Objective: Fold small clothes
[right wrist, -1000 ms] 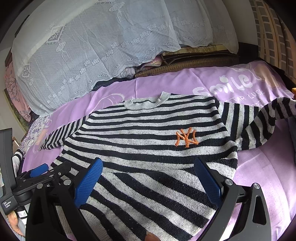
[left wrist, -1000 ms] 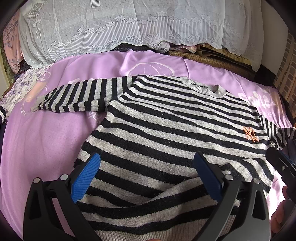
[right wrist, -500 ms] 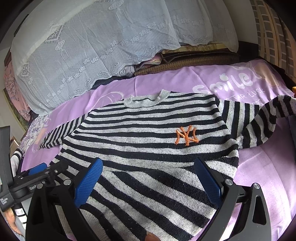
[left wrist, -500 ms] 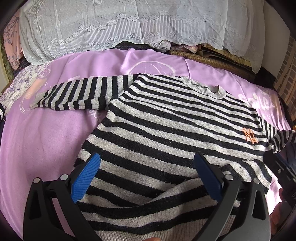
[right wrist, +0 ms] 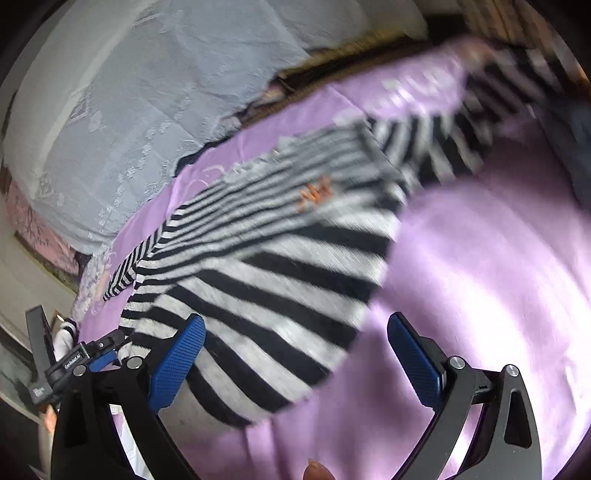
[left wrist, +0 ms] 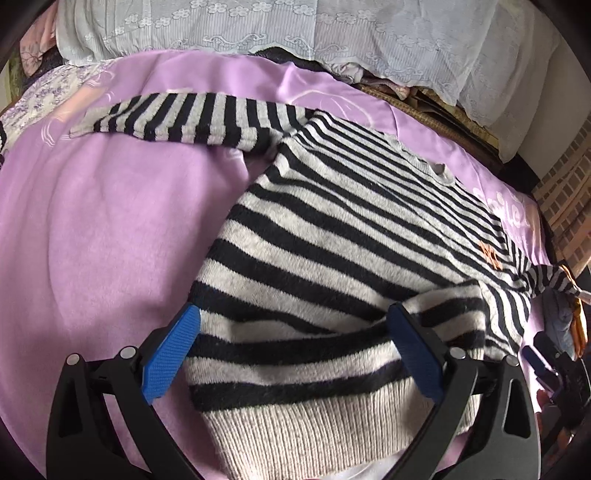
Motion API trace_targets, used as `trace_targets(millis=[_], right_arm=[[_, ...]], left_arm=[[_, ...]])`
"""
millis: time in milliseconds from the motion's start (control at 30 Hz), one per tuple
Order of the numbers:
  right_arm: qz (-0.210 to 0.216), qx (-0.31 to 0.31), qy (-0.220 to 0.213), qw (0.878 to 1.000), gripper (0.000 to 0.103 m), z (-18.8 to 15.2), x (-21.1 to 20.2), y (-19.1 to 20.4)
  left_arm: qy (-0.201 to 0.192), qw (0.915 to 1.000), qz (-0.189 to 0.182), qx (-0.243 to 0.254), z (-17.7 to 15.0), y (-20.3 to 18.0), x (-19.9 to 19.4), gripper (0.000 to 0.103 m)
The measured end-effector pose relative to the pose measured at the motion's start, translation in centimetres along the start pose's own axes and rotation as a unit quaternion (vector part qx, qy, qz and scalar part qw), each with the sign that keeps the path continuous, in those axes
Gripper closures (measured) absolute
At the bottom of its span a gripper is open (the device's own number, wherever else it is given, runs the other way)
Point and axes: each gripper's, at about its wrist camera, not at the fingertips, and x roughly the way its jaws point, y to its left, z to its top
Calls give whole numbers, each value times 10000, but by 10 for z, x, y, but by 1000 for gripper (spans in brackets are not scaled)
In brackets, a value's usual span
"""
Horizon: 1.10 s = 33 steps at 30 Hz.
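The left gripper (left wrist: 293, 352) has its jaws spread wide, with the sweater (left wrist: 343, 236) hem bunched up between the 2 blue pads (left wrist: 170, 354). The knit rises in a soft hump in that gap and lies against the right-hand pad; whether it touches the other pad I cannot tell. Nothing is pinched.

The right gripper (right wrist: 295, 362) also has its jaws spread wide. Its left pad (right wrist: 177, 363) sits over the sweater's (right wrist: 266, 266) lower corner, while its right pad hangs over bare blanket (right wrist: 480, 266). This view is smeared by blur, so contact with the knit cannot be judged.

The sweater lies front up on the blanket (left wrist: 92, 229), on a bed. It is a fuzzy knit in black and pale grey horizontal stripes, with a plain grey ribbed hem (left wrist: 314, 432), a ribbed round collar (left wrist: 439, 173) and a small orange embroidered logo (left wrist: 489, 254) on the chest. One sleeve (left wrist: 177, 118) stretches flat away from the body, its stripes crossing it. The other sleeve (right wrist: 461, 129) runs off beyond the logo side, bent and partly lifted.

The blanket is a smooth lilac fleece with pale printed lettering (left wrist: 517, 218) beyond the sweater's shoulder. Behind the collar, a white lace cloth (left wrist: 332, 33) with flower patterns drapes over a pile of bedding.

The right gripper (left wrist: 554, 369) shows as a dark shape beside the hem in the left wrist view.
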Motion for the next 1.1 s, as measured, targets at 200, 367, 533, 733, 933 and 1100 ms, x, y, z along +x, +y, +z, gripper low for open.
trace_targets(millis=[200, 367, 533, 733, 933, 1100], right_arm=[[894, 344, 95, 9954, 3, -23, -11, -28], [1511, 383, 429, 9868, 3, -36, -17, -25], [2087, 594, 680, 9738, 3, -30, -6, -13], [2296, 547, 838, 9681, 8, -24, 10, 3], [2706, 1072, 1514, 9447, 50, -41, 32, 7], [2763, 1471, 1498, 9379, 58, -37, 45, 11]], left_arm=[[237, 9984, -511, 75, -13, 12, -1, 5], [292, 9891, -1414, -289, -28, 40, -21, 5], [642, 9729, -2106, -708, -38, 57, -19, 5], [902, 9619, -2462, -772, -35, 46, -3, 5], [1093, 9579, -2604, -516, -39, 23, 3, 29], [1096, 9589, -2554, -569, -38, 21, 9, 45]])
